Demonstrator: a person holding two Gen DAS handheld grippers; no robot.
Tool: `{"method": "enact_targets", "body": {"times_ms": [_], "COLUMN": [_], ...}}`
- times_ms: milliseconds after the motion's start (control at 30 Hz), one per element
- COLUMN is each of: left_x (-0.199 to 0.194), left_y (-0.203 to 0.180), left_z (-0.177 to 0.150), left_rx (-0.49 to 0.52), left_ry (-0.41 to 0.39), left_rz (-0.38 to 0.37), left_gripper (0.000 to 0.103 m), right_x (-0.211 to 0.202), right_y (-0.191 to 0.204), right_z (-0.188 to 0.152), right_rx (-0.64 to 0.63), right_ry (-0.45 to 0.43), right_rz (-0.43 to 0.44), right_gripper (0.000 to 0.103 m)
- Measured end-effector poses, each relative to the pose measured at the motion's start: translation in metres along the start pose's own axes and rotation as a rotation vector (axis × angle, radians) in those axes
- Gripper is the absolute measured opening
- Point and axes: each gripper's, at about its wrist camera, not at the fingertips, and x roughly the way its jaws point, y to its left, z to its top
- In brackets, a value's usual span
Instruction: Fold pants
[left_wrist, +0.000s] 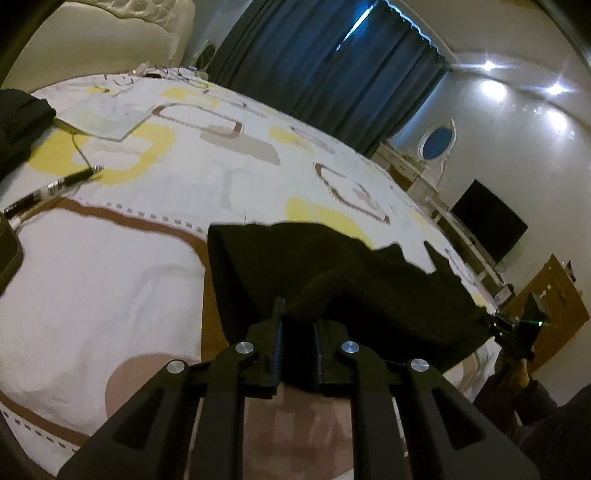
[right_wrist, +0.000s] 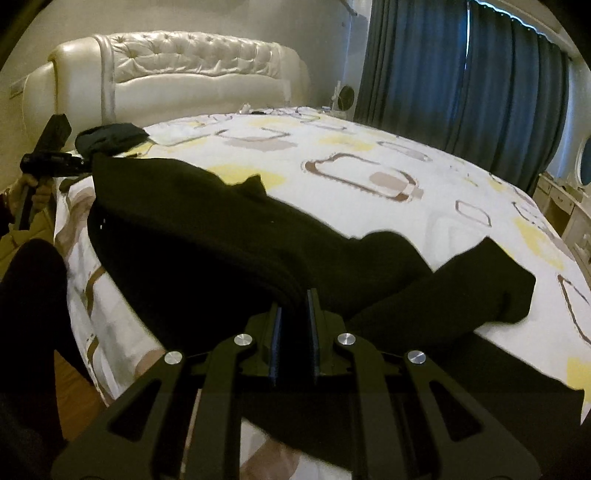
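Note:
Black pants (right_wrist: 207, 229) lie stretched along the near edge of the bed, one leg end (right_wrist: 491, 280) bent up to the right. My left gripper (left_wrist: 297, 317) is shut on one end of the pants (left_wrist: 332, 266). My right gripper (right_wrist: 295, 306) is shut on the other end, near the bent leg. Each gripper shows in the other's view: the right gripper (left_wrist: 517, 328) at far right, the left gripper (right_wrist: 55, 162) at far left.
The bed (left_wrist: 147, 258) has a white sheet with yellow and brown shapes. A pen (left_wrist: 55, 188) and another dark garment (left_wrist: 22, 122) lie at the left; the garment also shows by the tufted headboard (right_wrist: 110, 136). Blue curtains (right_wrist: 461, 92) and a dresser stand beyond.

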Motion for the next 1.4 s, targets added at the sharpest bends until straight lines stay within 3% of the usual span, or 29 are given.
{"method": "enact_targets", "body": {"times_ms": [133, 233, 333, 433, 567, 667, 733, 800, 867, 967, 1100, 1300, 1400], "left_x": [0.014, 0.012, 0.0, -0.016, -0.022, -0.011, -0.002, 0.011, 0.027, 0.057, 0.089, 0.106, 0.107], "left_y": [0.007, 0.018, 0.045, 0.06, 0.045, 0.008, -0.013, -0.038, -0.053, -0.072, -0.081, -0.077, -0.073], "left_z": [-0.009, -0.017, -0.022, -0.024, -0.018, -0.008, -0.002, 0.005, 0.01, 0.013, 0.011, 0.003, 0.002], "left_rx": [0.029, 0.011, -0.073, -0.157, -0.104, -0.007, 0.04, 0.078, 0.096, 0.137, 0.143, 0.078, 0.054], "left_ry": [0.073, 0.08, 0.053, -0.002, -0.007, 0.0, -0.002, -0.009, 0.002, 0.037, 0.088, 0.092, 0.078], "left_rz": [0.079, 0.124, 0.18, 0.165, 0.218, 0.211, 0.179, 0.131, 0.09, 0.068, 0.091, 0.072, 0.058], "left_gripper": [0.02, 0.022, 0.023, 0.023, 0.023, 0.024, 0.033, 0.045, 0.046, 0.046, 0.046, 0.056, 0.057], "right_x": [0.003, 0.006, 0.008, 0.008, 0.007, 0.002, -0.008, -0.021, -0.028, -0.028, 0.003, 0.1, 0.14], "right_y": [0.005, 0.008, 0.008, 0.007, 0.008, 0.003, -0.003, -0.014, -0.027, -0.068, -0.145, -0.261, -0.287], "right_z": [-0.015, -0.023, -0.031, -0.035, -0.036, -0.031, -0.024, -0.015, -0.002, 0.026, 0.065, 0.103, 0.108], "right_rx": [0.0, -0.002, 0.001, 0.003, 0.007, 0.042, 0.08, 0.132, 0.158, 0.201, 0.307, 0.559, 0.606], "right_ry": [0.03, 0.052, 0.073, 0.084, 0.095, 0.091, 0.066, 0.026, 0.014, 0.023, 0.108, 0.334, 0.413], "right_rz": [-0.006, -0.01, -0.008, -0.006, 0.007, 0.042, 0.056, 0.075, 0.045, -0.016, -0.111, -0.184, -0.233], "right_gripper": [0.013, 0.013, 0.014, 0.015, 0.02, 0.032, 0.057, 0.062, 0.062, 0.062, 0.062, 0.062, 0.061]}}
